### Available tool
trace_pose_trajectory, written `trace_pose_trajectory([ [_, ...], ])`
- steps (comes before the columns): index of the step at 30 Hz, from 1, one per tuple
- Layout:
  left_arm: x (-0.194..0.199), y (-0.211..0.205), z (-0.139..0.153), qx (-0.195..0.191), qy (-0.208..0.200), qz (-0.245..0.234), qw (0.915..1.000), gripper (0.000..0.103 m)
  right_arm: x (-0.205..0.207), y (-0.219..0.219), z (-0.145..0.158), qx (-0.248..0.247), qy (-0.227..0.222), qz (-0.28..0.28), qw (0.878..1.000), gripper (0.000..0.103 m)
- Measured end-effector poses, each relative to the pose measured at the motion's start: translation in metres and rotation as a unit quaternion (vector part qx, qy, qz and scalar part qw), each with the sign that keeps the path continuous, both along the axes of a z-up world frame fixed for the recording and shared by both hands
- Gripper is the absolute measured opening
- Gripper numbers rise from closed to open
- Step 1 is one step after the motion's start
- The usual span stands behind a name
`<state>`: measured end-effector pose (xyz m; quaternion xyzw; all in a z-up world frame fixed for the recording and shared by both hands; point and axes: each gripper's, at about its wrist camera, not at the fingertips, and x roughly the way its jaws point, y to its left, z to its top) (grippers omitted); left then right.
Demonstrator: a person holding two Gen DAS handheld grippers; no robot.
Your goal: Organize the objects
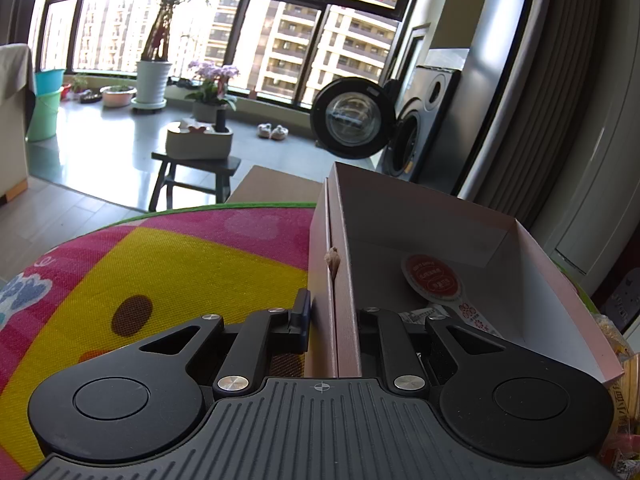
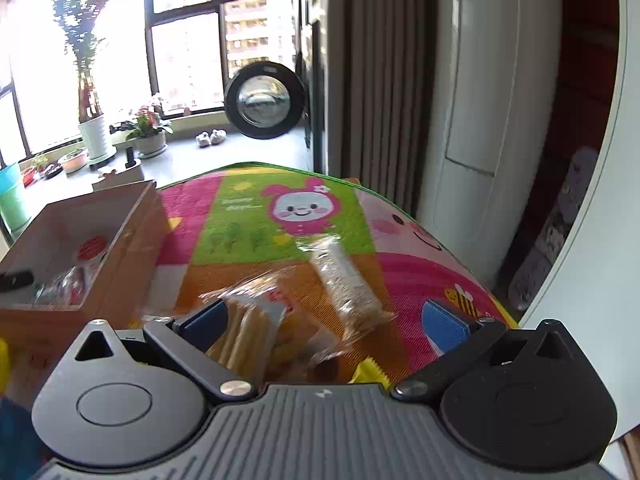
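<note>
Sunlit balcony ahead of me, all background.
I see a washing machine's round black door hanging open, white slippers beside it, purple orchids, dark wooden stool.

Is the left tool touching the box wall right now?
Touching. The left wrist view shows the left tool clamped on the box wall.

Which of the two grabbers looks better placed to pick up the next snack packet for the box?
Right. The right gripper is open around the snack packets, while the left gripper is clamped on the box wall.
</note>
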<state>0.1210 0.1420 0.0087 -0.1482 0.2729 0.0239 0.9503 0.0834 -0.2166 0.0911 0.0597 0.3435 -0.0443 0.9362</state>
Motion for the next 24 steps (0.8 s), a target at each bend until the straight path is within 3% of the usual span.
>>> trace_pose_trajectory([
  [1, 0.0, 0.0, 0.0, 0.0, 0.0, 0.0, 1.0, 0.016, 0.015, -0.008, -0.003, 0.011, 0.012, -0.011, 1.0, 0.099],
  [3, 0.0, 0.0, 0.0, 0.0, 0.0, 0.0, 1.0, 0.016, 0.04, -0.017, -0.011, 0.019, 0.034, -0.025, 0.999, 0.083],
  [5, 0.0, 0.0, 0.0, -0.001, 0.0, 0.0, 1.0, 0.016, 0.061, -0.02, -0.021, 0.018, 0.05, -0.034, 0.998, 0.078],
  [8, 0.0, 0.0, 0.0, -0.001, 0.0, 0.0, 1.0, 0.016, 0.08, -0.015, -0.033, 0.012, 0.067, -0.022, 0.997, 0.069],
  [11, 0.0, 0.0, 0.0, -0.001, 0.0, 0.0, 1.0, 0.016, 0.085, -0.004, -0.036, 0.012, 0.08, 0.003, 0.997, 0.05],
  [12, 0.0, 0.0, 0.0, -0.001, 0.0, 0.0, 1.0, 0.016, 0.084, 0.001, -0.036, 0.008, 0.085, 0.009, 0.996, 0.04],
  [16, 0.001, -0.001, 0.001, -0.001, 0.0, 0.0, 1.0, 0.016, 0.068, 0.018, -0.033, -0.036, 0.094, 0.034, 0.994, 0.029],
  [18, 0.001, -0.001, 0.001, -0.001, 0.0, 0.0, 1.0, 0.017, 0.057, 0.016, -0.026, -0.029, 0.093, 0.03, 0.995, 0.026],
  [23, 0.002, -0.003, 0.001, -0.002, 0.0, -0.001, 1.0, 0.017, 0.008, 0.012, 0.014, -0.024, 0.045, 0.026, 0.998, 0.023],
  [24, 0.002, -0.003, 0.001, -0.002, 0.0, -0.001, 1.0, 0.017, -0.003, 0.014, 0.022, -0.02, 0.033, 0.03, 0.999, 0.017],
])
